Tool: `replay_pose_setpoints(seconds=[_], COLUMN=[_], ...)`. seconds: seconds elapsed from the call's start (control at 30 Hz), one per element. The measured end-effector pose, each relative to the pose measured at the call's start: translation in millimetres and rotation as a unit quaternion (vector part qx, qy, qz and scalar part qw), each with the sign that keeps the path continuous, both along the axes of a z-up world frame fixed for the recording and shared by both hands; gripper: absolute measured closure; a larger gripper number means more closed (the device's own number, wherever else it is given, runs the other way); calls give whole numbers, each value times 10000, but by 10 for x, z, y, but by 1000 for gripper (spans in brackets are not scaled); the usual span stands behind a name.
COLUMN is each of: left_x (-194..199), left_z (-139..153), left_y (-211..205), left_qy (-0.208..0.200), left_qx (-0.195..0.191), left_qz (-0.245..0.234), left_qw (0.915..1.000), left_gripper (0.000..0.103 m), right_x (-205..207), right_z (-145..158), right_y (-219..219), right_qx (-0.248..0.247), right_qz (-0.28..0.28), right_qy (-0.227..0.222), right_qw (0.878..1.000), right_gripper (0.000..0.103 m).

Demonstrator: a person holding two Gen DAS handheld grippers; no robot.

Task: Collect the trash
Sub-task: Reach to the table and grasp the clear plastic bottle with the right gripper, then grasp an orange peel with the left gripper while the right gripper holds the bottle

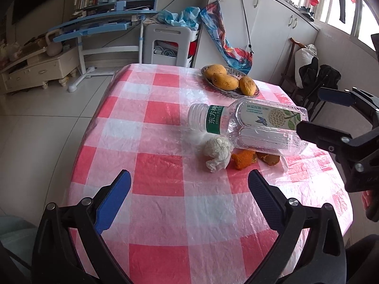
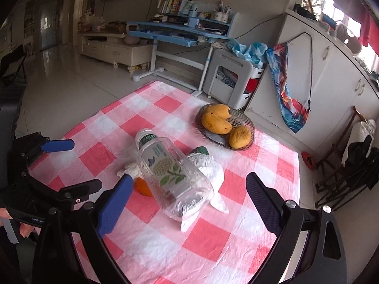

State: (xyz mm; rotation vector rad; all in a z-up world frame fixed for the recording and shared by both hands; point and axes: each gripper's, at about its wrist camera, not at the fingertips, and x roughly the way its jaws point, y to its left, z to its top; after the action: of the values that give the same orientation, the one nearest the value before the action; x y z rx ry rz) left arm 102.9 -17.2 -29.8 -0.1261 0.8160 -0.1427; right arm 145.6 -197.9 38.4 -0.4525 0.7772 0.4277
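An empty clear plastic bottle (image 1: 246, 127) with a green label lies on its side on the red-and-white checked tablecloth (image 1: 161, 165); it also shows in the right wrist view (image 2: 170, 172). A crumpled white tissue (image 1: 218, 152) and orange peel pieces (image 1: 244, 159) lie beside and under it. In the right wrist view the peel (image 2: 142, 187) and a white crumpled wrapper (image 2: 213, 172) flank the bottle. My left gripper (image 1: 189, 189) is open, a little short of the tissue. My right gripper (image 2: 189, 198) is open, its jaws standing either side of the bottle's base.
A glass dish (image 1: 231, 92) holding three mangoes (image 1: 225, 80) stands at the table's far side, also in the right wrist view (image 2: 246, 127). Beyond are a blue desk (image 1: 99, 26), a white stool (image 1: 170, 45), cabinets (image 1: 272, 19) and folded chairs (image 2: 343, 165).
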Motion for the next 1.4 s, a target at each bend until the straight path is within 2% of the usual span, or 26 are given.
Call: replay_pose_setpoints(seconds=[0.07,0.1,0.2,0.23,0.27,0.37,0.4,0.43,0.5,0.63,0.67,0.73,0.77,0.87,0.93,1.03,1.1,1.13,1.23,1.33,1.4], left_x=[19,29,62,68,73,63,57,56,53,54,54,48,43,23,8,-10,-19,-20,-11,-7,-19], left_z=[-2,3,4,3,1,-3,-3,-4,-13,-60,-70,-86,-96,-110,-109,-121,-120,-115,-95,-75,-61], left_y=[87,126,202,211,209,165,141,118,64,-39,-64,-107,-125,-129,-111,-85,-60,-47,-20,-22,-41], left_qy=[60,69,77,80,83,67,55,43,35,88,94,98,104,111,115,145,154,157,158,135,96], left_qx=[-112,-144,-201,-223,-238,-223,-210,-190,-131,-7,6,41,61,41,14,36,25,-1,-99,-125,-92], left_qz=[111,149,226,233,230,137,86,40,-47,-131,-146,-172,-173,-139,-112,-100,-84,-75,-56,-65,-97], left_qw=[9999,9998,9995,9994,9994,9996,9997,9998,9999,9999,9998,9998,9998,9998,9999,9998,9998,9998,9998,9998,9999], left_gripper=[7,7,7,7,7,7,7,7,7,7,7,7,7,7,7,7,7,7,7,7,7], right_x=[136,183,245,223,196,152,125,106,-4,-124,-151,-198,-196,-66,101,409,589,627,595,417,242], right_z=[-113,-182,-371,-401,-390,-226,-159,-93,0,-127,-145,-128,-107,-61,-114,-326,-509,-597,-658,-582,-481], right_y=[151,210,306,316,293,37,-96,-239,-513,-797,-825,-828,-778,-469,-247,-9,52,66,42,-93,-236], right_qx=[-518,-715,-1043,-1126,-1033,12,426,896,1439,1557,1527,1613,1556,1232,867,400,421,371,450,737,1101], right_qz=[227,301,469,496,490,67,-132,-320,-685,-1007,-1025,-954,-882,-524,-416,-515,-571,-592,-680,-741,-725], right_qy=[180,255,618,567,515,466,436,505,378,573,543,398,357,451,718,1258,1857,2007,1887,1567,1344], right_qw=[9982,9967,9915,9908,9921,9989,9981,9942,9865,9810,9814,9815,9832,9900,9928,9899,9801,9772,9786,9821,9821], right_gripper=[11,15,38,40,41,49,61,94,94,92,87,47,42,41,33,33,33,36,45,47,47])
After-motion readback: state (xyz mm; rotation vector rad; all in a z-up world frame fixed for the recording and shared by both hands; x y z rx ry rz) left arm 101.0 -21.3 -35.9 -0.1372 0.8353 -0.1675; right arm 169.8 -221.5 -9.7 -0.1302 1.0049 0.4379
